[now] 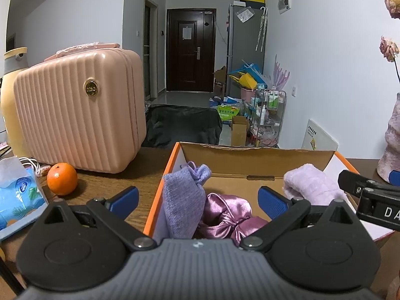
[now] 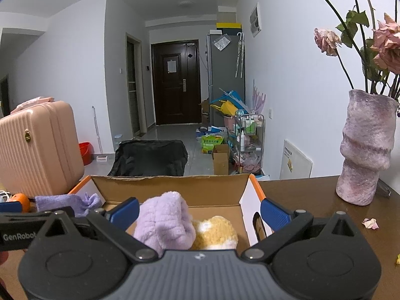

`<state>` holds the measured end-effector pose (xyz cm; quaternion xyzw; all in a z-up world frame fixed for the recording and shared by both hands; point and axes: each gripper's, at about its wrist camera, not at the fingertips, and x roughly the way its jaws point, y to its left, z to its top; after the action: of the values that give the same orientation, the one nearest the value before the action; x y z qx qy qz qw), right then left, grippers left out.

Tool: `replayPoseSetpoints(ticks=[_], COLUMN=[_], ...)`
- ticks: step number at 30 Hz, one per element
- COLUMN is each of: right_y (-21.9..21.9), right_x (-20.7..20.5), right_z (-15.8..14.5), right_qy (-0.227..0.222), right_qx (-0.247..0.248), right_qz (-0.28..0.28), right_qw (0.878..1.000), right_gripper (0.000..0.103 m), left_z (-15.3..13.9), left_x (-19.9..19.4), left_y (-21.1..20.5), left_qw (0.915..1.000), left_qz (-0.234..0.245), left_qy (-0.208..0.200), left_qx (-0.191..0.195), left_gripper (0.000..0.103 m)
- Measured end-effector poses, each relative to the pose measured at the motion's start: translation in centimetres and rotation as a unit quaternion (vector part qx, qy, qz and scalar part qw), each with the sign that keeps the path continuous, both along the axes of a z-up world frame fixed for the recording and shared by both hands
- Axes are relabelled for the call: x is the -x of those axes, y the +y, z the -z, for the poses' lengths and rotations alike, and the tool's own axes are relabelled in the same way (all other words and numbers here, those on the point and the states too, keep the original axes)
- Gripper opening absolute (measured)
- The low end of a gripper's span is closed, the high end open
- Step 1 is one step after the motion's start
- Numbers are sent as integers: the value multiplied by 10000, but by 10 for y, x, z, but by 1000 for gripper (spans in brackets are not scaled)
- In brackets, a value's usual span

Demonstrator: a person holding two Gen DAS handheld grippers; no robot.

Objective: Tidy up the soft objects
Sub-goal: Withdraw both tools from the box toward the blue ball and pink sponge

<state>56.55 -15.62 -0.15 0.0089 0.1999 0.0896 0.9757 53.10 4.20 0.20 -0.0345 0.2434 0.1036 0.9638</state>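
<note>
Wooden table (image 2: 312, 195): box (image 1: 257, 156) holds pouches (grippers agape).

My left gripper (image 1: 197, 200): grey ribbed housing, black link arms, round black pivot covers, silver screws, blue ribbed finger pads (image 1: 125, 198). My right gripper (image 2: 200, 211): same build. White "GenRobot" lettering on left unit's side.

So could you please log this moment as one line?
left tongs: open | right tongs: open | cardboard box: holds lilac pouch, satin pouch, fluffy towel
</note>
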Motion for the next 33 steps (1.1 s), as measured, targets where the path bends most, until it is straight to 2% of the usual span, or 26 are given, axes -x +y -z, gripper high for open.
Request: replayPoseSetpoints(ticks=[33], right_y=[-4], right_x=[89], right_z=[8], right_qy=[134], right_qx=[176], right_qz=[-256], right_qw=[9994], right_gripper=[103], left_z=[4], left_x=[83], left_y=[9], left_qw=[9996], left_qz=[200], left_qy=[-26], left_qx=[204], left_gripper=[103])
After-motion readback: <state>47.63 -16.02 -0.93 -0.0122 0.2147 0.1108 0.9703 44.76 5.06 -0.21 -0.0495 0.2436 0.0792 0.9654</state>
